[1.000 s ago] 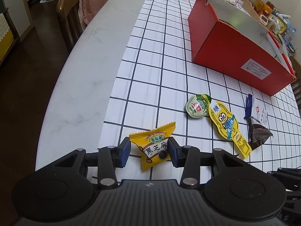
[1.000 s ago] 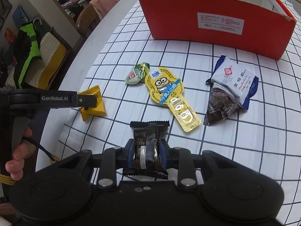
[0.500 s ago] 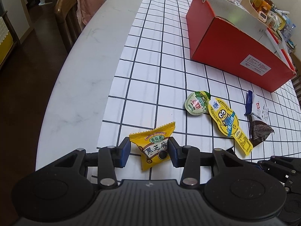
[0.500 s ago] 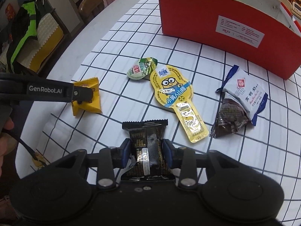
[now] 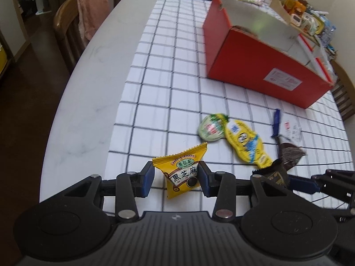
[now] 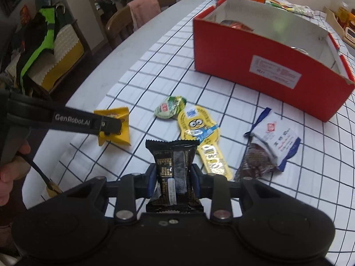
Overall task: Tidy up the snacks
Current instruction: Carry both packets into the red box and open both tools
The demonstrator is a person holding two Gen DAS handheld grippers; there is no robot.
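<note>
Yellow foil sachet (image 5: 183, 170) with black print sits pinched between the blue pads of our left gripper (image 5: 176, 178), near the table's (image 5: 88, 102) left edge. Our right gripper (image 6: 172, 178) is closing on a black glossy wrapped bar (image 6: 172, 166), pads pressed on its sides. On the checked cloth (image 6: 155, 66) lie a yellow cartoon pack (image 6: 200, 133) and a green jelly cup (image 6: 169, 106), before the red cardboard box (image 6: 266, 71).

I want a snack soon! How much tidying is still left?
Some wrapped snacks already sit inside the red box. The left hand-held gripper holds the yellow packet, and the right hand-held gripper holds the black packet. Still on the table: green jelly cup, minion pack, white-blue packet, brown packet.
</note>
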